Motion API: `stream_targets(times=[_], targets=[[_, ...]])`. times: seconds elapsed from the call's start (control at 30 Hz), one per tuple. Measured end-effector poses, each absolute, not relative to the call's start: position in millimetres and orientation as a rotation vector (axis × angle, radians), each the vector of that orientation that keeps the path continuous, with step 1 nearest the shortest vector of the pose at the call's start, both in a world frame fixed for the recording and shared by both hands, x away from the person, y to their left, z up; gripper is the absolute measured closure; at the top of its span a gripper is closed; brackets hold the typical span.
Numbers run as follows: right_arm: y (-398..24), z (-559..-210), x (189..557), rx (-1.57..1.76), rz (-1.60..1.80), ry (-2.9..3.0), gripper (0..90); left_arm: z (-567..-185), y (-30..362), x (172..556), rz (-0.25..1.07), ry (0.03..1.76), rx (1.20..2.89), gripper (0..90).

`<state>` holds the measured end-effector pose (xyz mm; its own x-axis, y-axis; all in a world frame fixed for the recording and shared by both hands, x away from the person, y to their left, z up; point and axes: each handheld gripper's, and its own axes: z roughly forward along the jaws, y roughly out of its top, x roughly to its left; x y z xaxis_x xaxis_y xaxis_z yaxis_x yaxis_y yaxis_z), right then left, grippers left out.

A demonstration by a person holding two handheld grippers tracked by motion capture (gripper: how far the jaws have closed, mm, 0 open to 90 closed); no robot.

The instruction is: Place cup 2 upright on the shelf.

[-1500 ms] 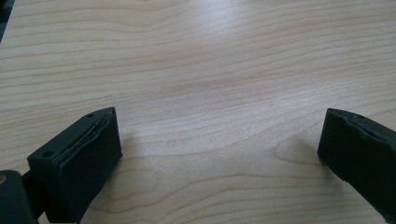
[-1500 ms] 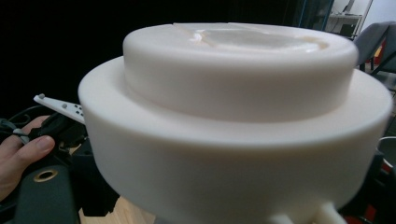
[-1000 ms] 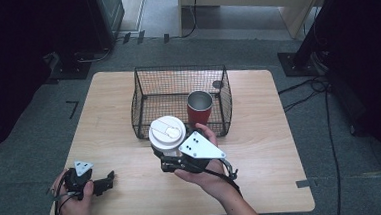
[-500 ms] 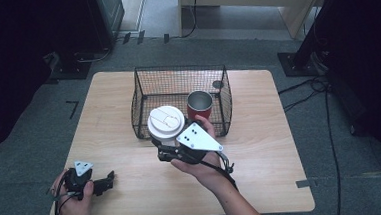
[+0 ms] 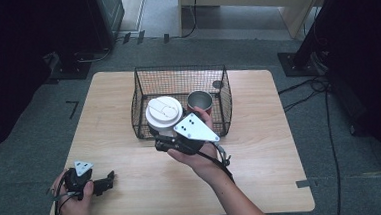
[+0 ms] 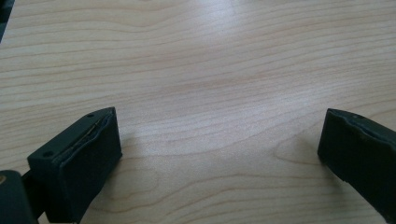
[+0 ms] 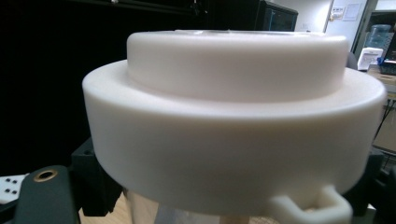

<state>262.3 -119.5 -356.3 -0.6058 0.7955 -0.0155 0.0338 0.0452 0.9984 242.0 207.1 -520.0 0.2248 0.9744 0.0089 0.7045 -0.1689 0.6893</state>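
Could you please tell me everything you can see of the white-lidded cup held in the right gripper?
The cup carries a round white lid of matt plastic, stepped, with a raised middle disc and a small tab at its rim, seen close in the right gripper view. Below the lid a paler, translucent-looking body shows. It stands upright, clamped below the lid by the right gripper, above the front left corner of the wire basket, beside a dark red cup inside it.

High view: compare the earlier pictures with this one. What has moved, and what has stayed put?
The right hand-held gripper, shut on the white-lidded cup, has carried it up the picture, over the wire basket. The left hand-held gripper, the red cup and the basket stayed put.
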Motion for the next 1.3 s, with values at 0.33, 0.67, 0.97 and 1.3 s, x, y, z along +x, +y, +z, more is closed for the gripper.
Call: stream_targets(times=[0.33, 0.67, 0.97, 1.3], targets=[[-116, -349, 280, 0.864, 1.608, 1.704, 16.2, -520, 207, 242, 0.626, 1.540, 1.943, 0.1], [-105, -343, 298, 0.878, 1.597, 1.699, 16.2, -520, 207, 242, 0.626, 1.540, 1.944, 0.1], [-95, -338, 319, 0.885, 1.579, 1.689, 16.2, -520, 207, 242, 0.626, 1.540, 1.944, 0.1], [-79, -341, 350, 0.919, 1.544, 1.686, 16.2, -520, 207, 242, 0.625, 1.533, 1.943, 0.1]])
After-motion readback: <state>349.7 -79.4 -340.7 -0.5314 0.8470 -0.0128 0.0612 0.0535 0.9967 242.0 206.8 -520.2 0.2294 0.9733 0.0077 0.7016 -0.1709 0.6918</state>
